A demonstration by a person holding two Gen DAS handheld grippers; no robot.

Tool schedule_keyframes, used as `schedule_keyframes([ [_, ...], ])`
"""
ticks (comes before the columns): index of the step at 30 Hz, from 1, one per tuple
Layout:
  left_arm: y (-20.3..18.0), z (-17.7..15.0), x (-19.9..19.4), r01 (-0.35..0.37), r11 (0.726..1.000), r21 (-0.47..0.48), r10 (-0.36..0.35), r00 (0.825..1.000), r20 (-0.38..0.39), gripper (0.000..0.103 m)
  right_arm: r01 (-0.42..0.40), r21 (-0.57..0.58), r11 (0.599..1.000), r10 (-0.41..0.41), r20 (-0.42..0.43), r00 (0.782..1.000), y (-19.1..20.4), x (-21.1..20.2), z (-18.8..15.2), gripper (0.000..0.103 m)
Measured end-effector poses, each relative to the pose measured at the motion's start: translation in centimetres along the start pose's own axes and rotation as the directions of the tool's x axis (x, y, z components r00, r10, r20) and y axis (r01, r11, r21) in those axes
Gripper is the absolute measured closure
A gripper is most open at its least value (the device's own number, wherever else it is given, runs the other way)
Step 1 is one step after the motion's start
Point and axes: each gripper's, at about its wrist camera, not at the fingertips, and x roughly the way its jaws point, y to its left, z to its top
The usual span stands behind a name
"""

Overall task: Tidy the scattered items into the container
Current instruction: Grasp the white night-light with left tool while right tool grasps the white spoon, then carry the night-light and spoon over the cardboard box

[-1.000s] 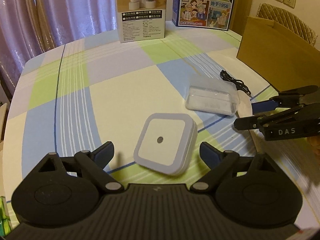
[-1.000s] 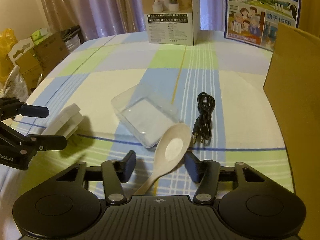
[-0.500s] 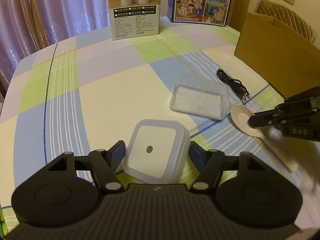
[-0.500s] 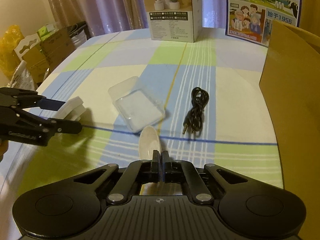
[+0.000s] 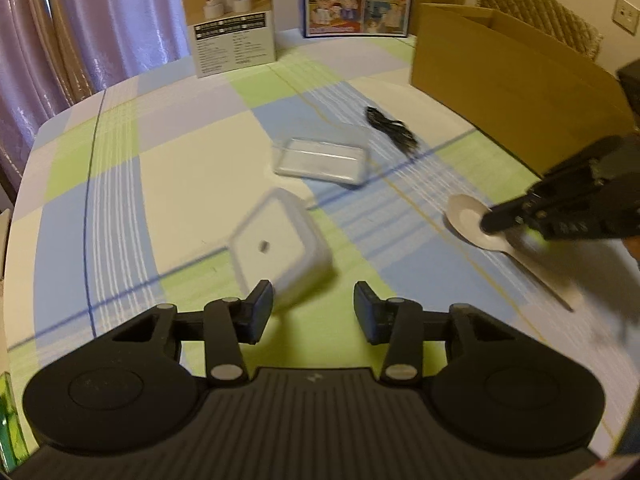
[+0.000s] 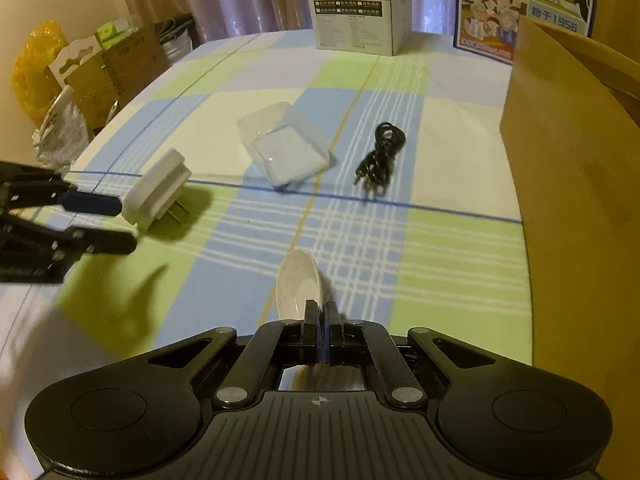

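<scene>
I am looking at a home living room: a worktop (image 5: 192,160) wearing a checked tablecloth, mauve curtains (image 5: 80,20) hanging at eleven o'clock, a padded chair (image 5: 536,12) at one o'clock, and bags and cartons (image 6: 100,64) piling at ten o'clock.

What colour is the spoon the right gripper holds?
Off-white, faintly speckled spoon; clearest in the right wrist view, pinched in the right gripper.

Night light (image 5: 280,246) nearest on tablecloth (image 5: 180,168), clear tray (image 5: 320,159) behind it, cable (image 5: 392,130) right of tray, cardboard box (image 5: 516,80) far right.
</scene>
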Motion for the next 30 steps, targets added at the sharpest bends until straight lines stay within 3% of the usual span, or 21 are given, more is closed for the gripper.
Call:
schedule_keyframes([
  [4, 1.0, 0.4, -0.8, -0.015, 0.995, -0.103, 0.019, 0.999, 0.040, 0.032, 0.014, 0.018, 1.000, -0.014, 0.006, 1.000, -0.2, -0.2, -0.1, 0.103],
  [8, 2.9, 1.2, 0.2, -0.036, 0.965, -0.261, 0.048, 0.998, 0.039, 0.028, 0.020, 0.037, 0.999, -0.021, 0.022, 1.000, -0.1, -0.1, -0.1, 0.100],
  [9, 3.3, 1.4, 0.7, -0.041, 0.953, -0.299, 0.053, 0.998, 0.032, 0.028, 0.023, 0.041, 0.999, -0.024, 0.026, 0.999, -0.1, 0.0, -0.1, 0.094],
  [11, 4.0, 1.4, 1.8, -0.033, 0.932, -0.362, 0.045, 0.999, 0.024, 0.028, 0.029, 0.048, 0.998, -0.030, 0.035, 0.999, -0.1, 0.0, -0.2, 0.073],
  [12, 4.3, 1.4, 2.3, -0.024, 0.919, -0.393, 0.036, 0.999, 0.022, 0.028, 0.029, 0.052, 0.998, -0.031, 0.040, 0.999, -0.1, 0.0, -0.2, 0.056],
  [13, 4.5, 1.4, 2.8, -0.016, 0.909, -0.416, 0.028, 0.999, 0.022, 0.028, 0.029, 0.054, 0.998, -0.032, 0.046, 0.998, -0.2, -0.1, -0.3, 0.049],
  [16, 5.0, 1.5, 3.9, 0.013, 0.880, -0.474, -0.002, 1.000, 0.024, 0.028, 0.030, 0.044, 0.999, -0.033, 0.058, 0.998, -0.1, -0.2, -0.4, 0.048],
  [20, 5.1, 1.6, 4.9, 0.014, 0.863, -0.505, -0.013, 1.000, 0.006, 0.029, 0.028, 0.023, 0.999, -0.029, 0.055, 0.998, 0.2, -0.1, -0.7, 0.047],
  [22, 5.1, 1.6, 5.2, 0.015, 0.857, -0.515, -0.017, 1.000, 0.000, 0.034, 0.024, 0.016, 1.000, -0.025, 0.049, 0.998, 0.4, 0.1, -0.8, 0.047],
  [24, 4.7, 1.6, 5.2, 0.002, 0.866, -0.500, -0.005, 1.000, -0.004, 0.042, 0.028, 0.002, 1.000, -0.028, 0.051, 0.998, 0.7, 0.3, -0.8, 0.047],
  [30, 3.6, 0.7, 4.2, -0.020, 0.881, -0.474, 0.018, 1.000, -0.007, 0.042, 0.052, -0.056, 0.997, -0.049, 0.057, 0.997, 1.3, 0.7, -1.0, 0.048],
])
